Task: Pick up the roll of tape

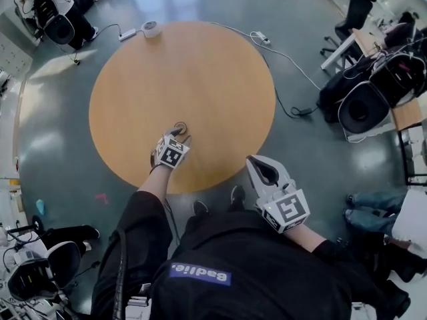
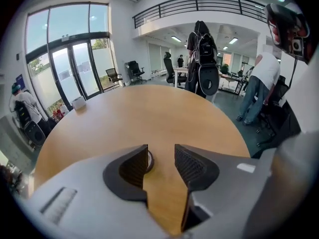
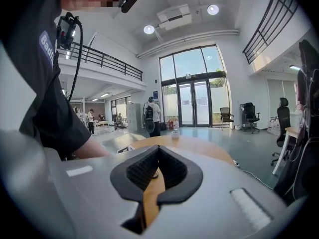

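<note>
A small dark roll of tape (image 1: 180,126) lies flat on the round wooden table (image 1: 200,65), toward its near side. My left gripper (image 1: 179,133) hangs just short of the roll, pointing steeply down at it. In the left gripper view its jaws (image 2: 161,156) stand wide open over bare wood. The roll of tape (image 2: 149,160) peeks out behind the left jaw, not between the pads. My right gripper (image 1: 261,167) is off the table's near edge, over the floor. Its jaws (image 3: 159,151) are shut, with the tips touching and nothing held.
A white round object (image 1: 151,29) sits on the table's far edge, with a cable running to the floor. A second cable (image 1: 287,99) trails along the right side. Office chairs (image 1: 363,105) and desks stand to the right. The person's shoes (image 1: 237,195) are at the near edge.
</note>
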Motion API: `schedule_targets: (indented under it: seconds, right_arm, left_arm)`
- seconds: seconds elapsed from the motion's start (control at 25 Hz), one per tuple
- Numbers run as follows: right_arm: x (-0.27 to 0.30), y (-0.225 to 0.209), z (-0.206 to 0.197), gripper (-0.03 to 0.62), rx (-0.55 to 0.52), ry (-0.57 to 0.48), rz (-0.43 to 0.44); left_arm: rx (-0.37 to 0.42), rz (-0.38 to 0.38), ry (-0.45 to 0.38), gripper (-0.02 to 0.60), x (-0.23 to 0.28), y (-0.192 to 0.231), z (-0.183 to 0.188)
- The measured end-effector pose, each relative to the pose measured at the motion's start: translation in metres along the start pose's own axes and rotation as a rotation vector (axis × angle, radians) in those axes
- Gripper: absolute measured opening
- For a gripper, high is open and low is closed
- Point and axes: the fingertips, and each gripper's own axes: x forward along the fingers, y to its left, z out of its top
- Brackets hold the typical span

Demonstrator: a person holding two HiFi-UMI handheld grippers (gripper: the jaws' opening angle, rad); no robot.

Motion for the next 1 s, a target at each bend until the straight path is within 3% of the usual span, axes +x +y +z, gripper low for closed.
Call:
schedule_targets:
  seconds: [0.24, 1.0]
  right_arm:
    - [0.000, -0.014, -0.001, 0.006, 0.007, 0.034, -0.041]
    - [-0.019, -0.038, -0.016, 0.005, 0.040, 0.072, -0.105]
  left_arm:
    - [0.071, -0.037, 0.092, 0.186, 0.026, 0.009, -0.009]
    - [0.028, -0.039, 0.312, 0.175, 0.073, 0.023, -0.035]
